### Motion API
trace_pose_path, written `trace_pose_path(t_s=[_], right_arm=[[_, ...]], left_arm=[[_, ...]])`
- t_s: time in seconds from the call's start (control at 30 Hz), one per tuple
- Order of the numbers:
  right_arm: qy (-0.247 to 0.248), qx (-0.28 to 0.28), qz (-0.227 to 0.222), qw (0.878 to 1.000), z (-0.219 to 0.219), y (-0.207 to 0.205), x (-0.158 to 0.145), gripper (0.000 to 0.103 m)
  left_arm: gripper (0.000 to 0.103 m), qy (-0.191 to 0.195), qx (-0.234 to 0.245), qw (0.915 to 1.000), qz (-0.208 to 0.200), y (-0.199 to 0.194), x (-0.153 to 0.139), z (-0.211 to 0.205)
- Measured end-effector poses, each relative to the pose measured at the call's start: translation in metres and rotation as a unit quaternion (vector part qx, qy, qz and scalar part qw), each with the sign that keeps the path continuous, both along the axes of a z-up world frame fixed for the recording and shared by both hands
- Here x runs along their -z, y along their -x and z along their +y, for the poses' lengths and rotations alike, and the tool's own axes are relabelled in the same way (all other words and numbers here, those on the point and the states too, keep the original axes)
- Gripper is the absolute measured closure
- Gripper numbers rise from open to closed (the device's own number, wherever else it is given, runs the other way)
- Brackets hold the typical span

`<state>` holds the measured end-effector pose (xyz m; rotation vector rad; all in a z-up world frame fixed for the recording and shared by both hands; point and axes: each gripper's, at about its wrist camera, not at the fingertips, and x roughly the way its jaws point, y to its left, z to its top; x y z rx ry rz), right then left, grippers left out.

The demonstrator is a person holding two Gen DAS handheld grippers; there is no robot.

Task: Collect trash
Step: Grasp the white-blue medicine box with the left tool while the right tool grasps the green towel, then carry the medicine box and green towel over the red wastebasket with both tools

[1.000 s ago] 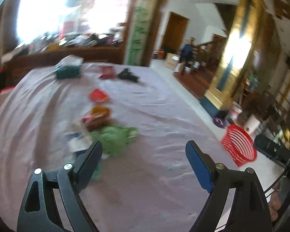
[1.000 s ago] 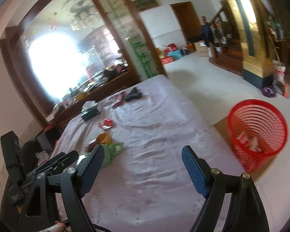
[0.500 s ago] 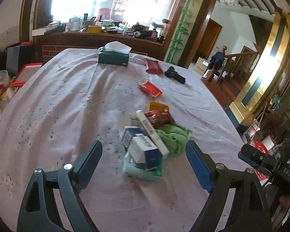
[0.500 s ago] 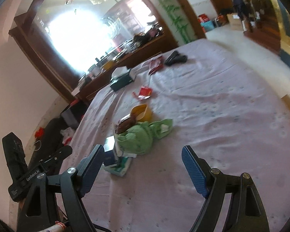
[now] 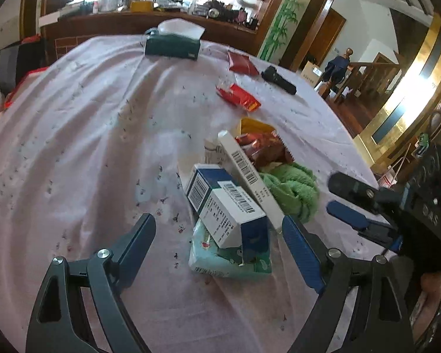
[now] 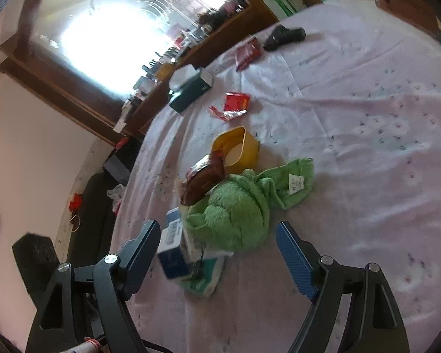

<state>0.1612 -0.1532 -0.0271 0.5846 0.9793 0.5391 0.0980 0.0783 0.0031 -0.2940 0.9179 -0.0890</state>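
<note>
Closer now: trash pile [image 5: 235, 206], both grippers.

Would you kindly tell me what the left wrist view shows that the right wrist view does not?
Only the left view shows the long white box and the right tongs, open, beside the pile. Only the right view shows the towel's white label and the yellow cup's inside. Both show the green towel, blue boxes, tissue box and red wrappers.
</note>
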Motion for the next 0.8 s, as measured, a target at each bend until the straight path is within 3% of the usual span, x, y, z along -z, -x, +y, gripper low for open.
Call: trace_pose_path(t_s=[0.2,0.27,0.3,0.43,0.53,0.73,0.8], right_arm=[[0.006,0.001,0.029,1.000,0.013,-0.023,0.019,0.030],[0.011,0.005,0.034,0.999,0.016,-0.026,0.025,0.040],[0.014,0.005,0.039,0.999,0.016,-0.027,0.029,0.051],[0.001,0.011,0.030,0.999,0.005,-0.022,0.029,0.067],[0.001,0.027,0.016,0.999,-0.007,-0.011,0.023,0.071],[0.027,0.042,-0.036,0.998,-0.023,0.016,-0.003,0.072],[0.030,0.039,-0.047,0.998,-0.025,0.022,-0.009,0.072]], left_arm=[[0.017,0.029,-0.003,0.9992,0.026,-0.017,0.013,0.002],[0.017,0.031,-0.005,0.9989,0.036,-0.022,0.017,0.002],[0.017,0.035,-0.005,0.9986,0.039,-0.024,0.018,0.002],[0.021,0.047,-0.010,0.9973,0.056,-0.029,0.028,0.005],[0.033,0.055,-0.020,0.9960,0.067,-0.032,0.032,0.012],[0.038,0.060,-0.029,0.9952,0.072,-0.039,0.033,0.019],[0.051,0.067,-0.026,0.9947,0.074,-0.042,0.034,0.020]])
